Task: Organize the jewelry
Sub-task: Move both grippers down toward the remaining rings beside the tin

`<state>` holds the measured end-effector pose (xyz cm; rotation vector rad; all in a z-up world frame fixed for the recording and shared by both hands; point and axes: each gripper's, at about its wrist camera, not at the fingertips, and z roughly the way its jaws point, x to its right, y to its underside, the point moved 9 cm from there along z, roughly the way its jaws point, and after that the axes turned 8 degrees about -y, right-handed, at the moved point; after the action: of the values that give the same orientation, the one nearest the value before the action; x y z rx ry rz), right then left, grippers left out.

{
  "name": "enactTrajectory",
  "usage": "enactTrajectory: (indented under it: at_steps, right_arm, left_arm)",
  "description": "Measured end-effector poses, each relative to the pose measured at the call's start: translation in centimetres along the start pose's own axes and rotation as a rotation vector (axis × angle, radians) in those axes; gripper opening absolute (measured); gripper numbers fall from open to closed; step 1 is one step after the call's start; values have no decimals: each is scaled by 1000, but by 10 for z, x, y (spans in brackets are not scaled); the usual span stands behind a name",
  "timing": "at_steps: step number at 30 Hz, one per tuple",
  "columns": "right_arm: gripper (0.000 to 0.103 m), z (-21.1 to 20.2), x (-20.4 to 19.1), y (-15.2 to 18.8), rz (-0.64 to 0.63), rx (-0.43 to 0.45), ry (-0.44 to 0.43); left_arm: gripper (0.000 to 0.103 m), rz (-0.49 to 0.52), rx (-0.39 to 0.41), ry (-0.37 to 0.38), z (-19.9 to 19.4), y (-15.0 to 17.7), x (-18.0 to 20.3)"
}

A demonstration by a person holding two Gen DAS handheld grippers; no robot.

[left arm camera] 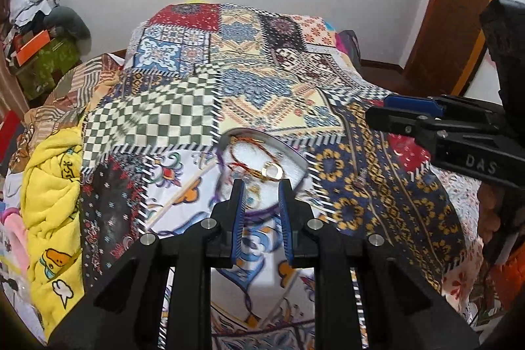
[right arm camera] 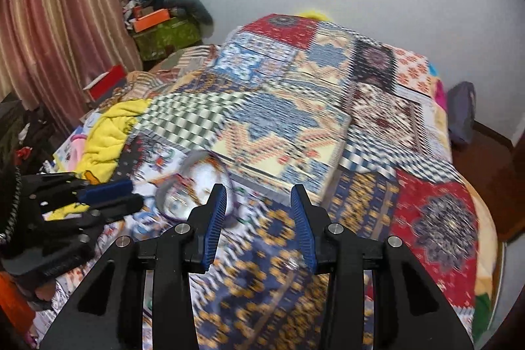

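While both grippers hovered over the patchwork bedspread (left arm camera: 183, 107), a round metal tin (left arm camera: 297, 154) lay on the fabric directly ahead of the left gripper (left arm camera: 261, 187). The tin had a white lining and held a red thread bracelet (left arm camera: 239, 154) and a gold ring (left arm camera: 272, 171), the ring lying near the rim closest to the gripper. The left gripper's jaws stood partly apart and gripped nothing, their tips at the near edge of the tin. The right gripper (right arm camera: 259, 192) was spread wider, also empty, over the navy-and-gold patch (right arm camera: 259, 287) to the right of the tin. A small pale item (right arm camera: 290, 263) lay on that patch just beside the right finger; motion blur prevented identification. A yellow blanket (left arm camera: 52, 192) lay bunched at the left edge of the bed.
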<state>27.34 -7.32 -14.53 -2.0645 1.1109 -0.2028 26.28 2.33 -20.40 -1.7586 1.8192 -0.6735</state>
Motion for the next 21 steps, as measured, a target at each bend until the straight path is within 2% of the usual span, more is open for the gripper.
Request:
enactTrajectory:
  at_steps: [8,15,21]
  right_arm:
    - [37,-13,41,35,49,-58,67]
    - [37,1,48,70,85,-145,33]
    - [37,28,43,81,60,-211,3]
  left_arm:
    - [19,13,-68,55,11,21,31]
    - [19,2,-153,87,35,42,48]
    - [19,-33,-211,100,54,50,49]
